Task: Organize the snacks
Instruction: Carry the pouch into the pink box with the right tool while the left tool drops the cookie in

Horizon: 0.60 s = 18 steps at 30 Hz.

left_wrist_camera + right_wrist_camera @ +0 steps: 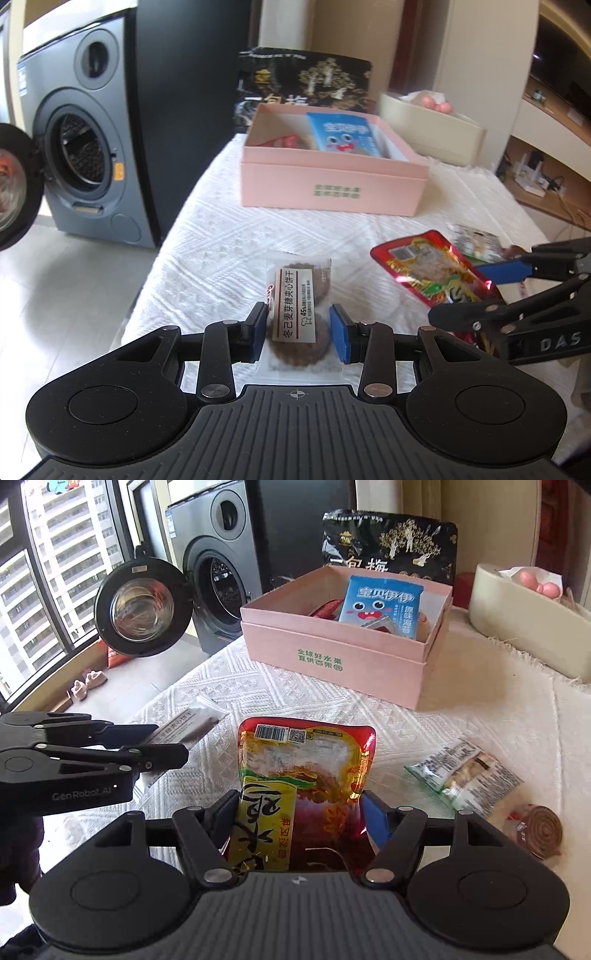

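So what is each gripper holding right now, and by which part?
The left gripper pinches the clear-wrapped brown biscuit packet across its near half. The right gripper clamps the glossy red and yellow snack pouch at its near end.

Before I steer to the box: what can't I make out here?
- Pink box contents: near wall and blue seaweed pack hide the lower items, both views.
- Red snack pack: lower end behind the right claw.
- Round spiral snack: kind unclear, right wrist view.

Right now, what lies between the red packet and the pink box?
Only bare white tablecloth separates the red packet from the pink box, clearest in the right wrist view.
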Available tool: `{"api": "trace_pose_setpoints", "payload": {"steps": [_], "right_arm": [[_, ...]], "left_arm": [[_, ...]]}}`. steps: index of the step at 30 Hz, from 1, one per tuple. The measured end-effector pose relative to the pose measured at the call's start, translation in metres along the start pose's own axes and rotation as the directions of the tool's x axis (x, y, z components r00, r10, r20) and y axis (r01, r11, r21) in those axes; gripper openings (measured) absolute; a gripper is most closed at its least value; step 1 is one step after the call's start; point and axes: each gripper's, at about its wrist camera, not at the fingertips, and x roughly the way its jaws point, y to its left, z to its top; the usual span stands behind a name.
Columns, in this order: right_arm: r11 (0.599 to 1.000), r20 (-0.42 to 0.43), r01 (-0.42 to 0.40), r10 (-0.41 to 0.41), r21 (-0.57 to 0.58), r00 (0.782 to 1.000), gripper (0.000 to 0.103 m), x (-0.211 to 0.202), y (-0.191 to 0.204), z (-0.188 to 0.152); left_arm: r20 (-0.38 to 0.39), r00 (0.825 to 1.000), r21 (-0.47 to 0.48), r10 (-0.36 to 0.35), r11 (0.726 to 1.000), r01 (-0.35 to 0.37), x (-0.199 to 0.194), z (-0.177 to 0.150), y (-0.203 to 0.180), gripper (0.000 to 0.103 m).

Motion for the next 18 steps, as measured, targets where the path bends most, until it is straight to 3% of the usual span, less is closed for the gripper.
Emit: {"api": "trace_pose_setpoints", "payload": {"steps": [4, 8, 11, 15, 17, 18], "right_arm": [[1.0, 0.03, -0.019, 0.019, 0.021, 0.999, 0.07, -0.021, -0.01, 0.0], [1.0, 0.082, 0.0, -0.003, 0.027, 0.997, 0.07, -0.037, -0.018, 0.007], [1.0, 0.103, 0.01, -0.012, 0.024, 0.995, 0.07, -0.042, -0.021, 0.011], [1.0, 0.108, 0.024, -0.025, 0.014, 0.994, 0.07, -0.037, -0.021, 0.017], [0.999, 0.108, 0.031, -0.033, 0.013, 0.994, 0.07, -0.032, -0.022, 0.02], [0.999, 0.107, 0.035, -0.036, 0.013, 0.994, 0.07, -0.03, -0.023, 0.022]], "left_arm": [[0.007, 0.997, -0.004, -0.078, 0.997, 0.078, -0.006, 0.004, -0.004, 0.042], [0.066, 0.993, 0.009, -0.097, 0.995, 0.096, -0.008, 0.028, -0.006, 0.042], [0.156, 0.981, 0.001, -0.116, 0.993, 0.117, -0.003, 0.065, 0.0, 0.042], [0.282, 0.944, -0.087, -0.173, 0.975, 0.205, 0.024, 0.127, 0.017, 0.044], [0.279, 0.931, -0.137, -0.235, 0.95, 0.281, 0.056, 0.152, 0.026, 0.049], [0.239, 0.94, -0.146, -0.244, 0.948, 0.283, 0.076, 0.161, 0.029, 0.049]]}}
